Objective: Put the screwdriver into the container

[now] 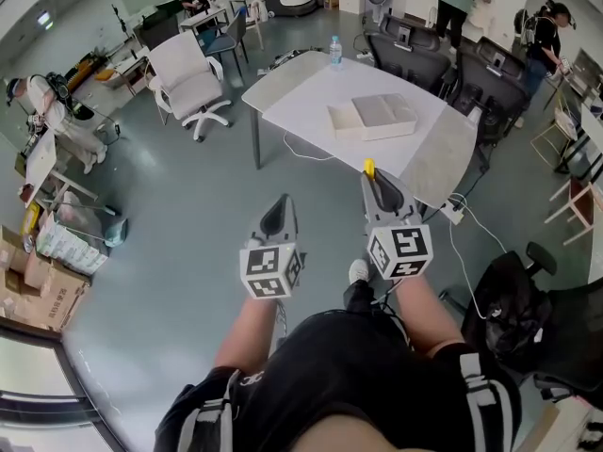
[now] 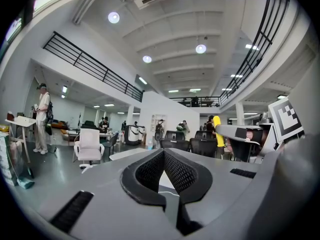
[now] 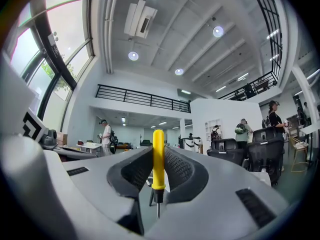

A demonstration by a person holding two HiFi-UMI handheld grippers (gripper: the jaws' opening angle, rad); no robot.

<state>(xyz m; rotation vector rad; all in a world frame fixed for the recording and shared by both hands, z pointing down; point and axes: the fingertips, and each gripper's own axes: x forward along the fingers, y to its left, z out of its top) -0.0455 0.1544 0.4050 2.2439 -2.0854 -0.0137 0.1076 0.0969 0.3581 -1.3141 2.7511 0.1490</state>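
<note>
A yellow-handled screwdriver (image 3: 158, 159) stands upright between the jaws of my right gripper (image 3: 158, 151), which is shut on it. Its handle reaches out past the tips and its metal shaft points back toward the camera. In the head view the yellow handle end (image 1: 369, 168) pokes out of the right gripper (image 1: 382, 188), just short of the white table's (image 1: 301, 88) near edge. An open white box container (image 1: 372, 117) lies on that table, well ahead of both grippers. My left gripper (image 1: 276, 217) hangs over the floor beside the right one. Its jaws (image 2: 163, 150) are shut with nothing in them.
A water bottle (image 1: 335, 52) stands at the table's far edge. Black office chairs (image 1: 411, 50) crowd the far right side, and another black chair (image 1: 513, 304) is close on my right. A white chair (image 1: 191, 81) stands to the left. A cable (image 1: 471, 217) runs across the floor. Cardboard boxes (image 1: 38, 285) sit far left.
</note>
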